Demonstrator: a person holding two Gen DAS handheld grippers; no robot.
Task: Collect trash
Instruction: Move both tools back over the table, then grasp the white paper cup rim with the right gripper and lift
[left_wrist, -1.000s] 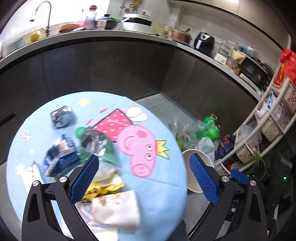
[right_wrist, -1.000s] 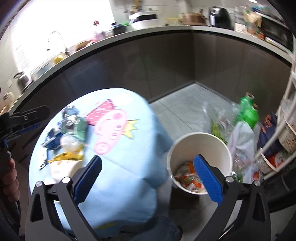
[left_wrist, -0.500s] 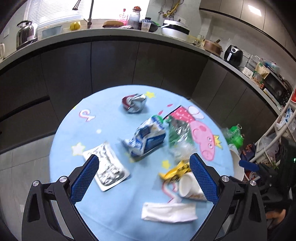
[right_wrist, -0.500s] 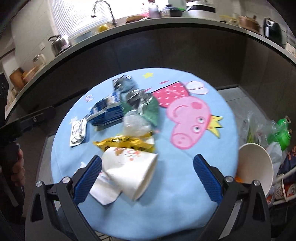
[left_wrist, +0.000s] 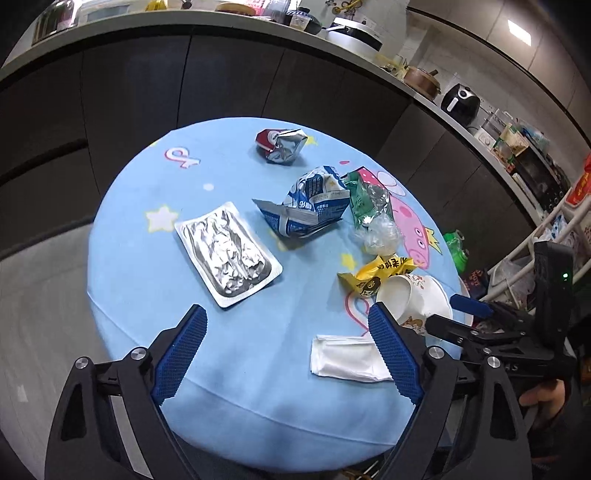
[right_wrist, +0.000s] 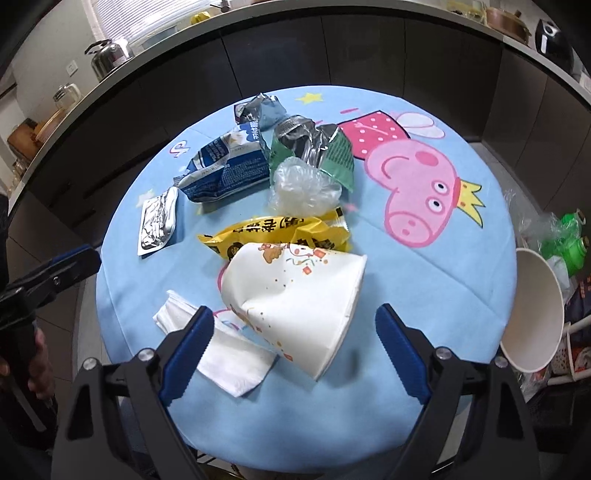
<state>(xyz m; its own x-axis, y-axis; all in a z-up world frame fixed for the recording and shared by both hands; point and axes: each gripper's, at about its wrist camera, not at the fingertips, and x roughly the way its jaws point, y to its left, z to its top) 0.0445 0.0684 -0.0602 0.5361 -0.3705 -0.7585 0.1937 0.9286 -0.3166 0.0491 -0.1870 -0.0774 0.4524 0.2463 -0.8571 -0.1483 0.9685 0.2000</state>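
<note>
Trash lies on a round blue table (left_wrist: 155, 177) (right_wrist: 424, 280). A crushed paper cup (right_wrist: 299, 299) (left_wrist: 413, 299) lies on its side by a white napkin (right_wrist: 225, 358) (left_wrist: 347, 356) and a yellow wrapper (right_wrist: 277, 232) (left_wrist: 380, 269). Further back are a clear plastic wad (right_wrist: 303, 184), a green bag (right_wrist: 325, 147) (left_wrist: 365, 195), a blue-white bag (right_wrist: 225, 166) (left_wrist: 314, 206), a flat foil pouch (left_wrist: 227, 251) (right_wrist: 159, 219) and a crumpled foil bag (left_wrist: 282, 144). My right gripper (right_wrist: 295, 347) is open just before the cup. My left gripper (left_wrist: 288, 349) is open and empty over the near table edge.
A white bin (right_wrist: 532, 314) stands on the floor to the right of the table, beside green bottles (right_wrist: 565, 240) and plastic bags. Dark cabinets (left_wrist: 221, 74) under a counter curve behind the table. A white shelf rack (left_wrist: 554, 236) stands at the right.
Both grippers swung left from the bin side to the table and moved closer. The right gripper came up to the paper cup. Both stayed open.
</note>
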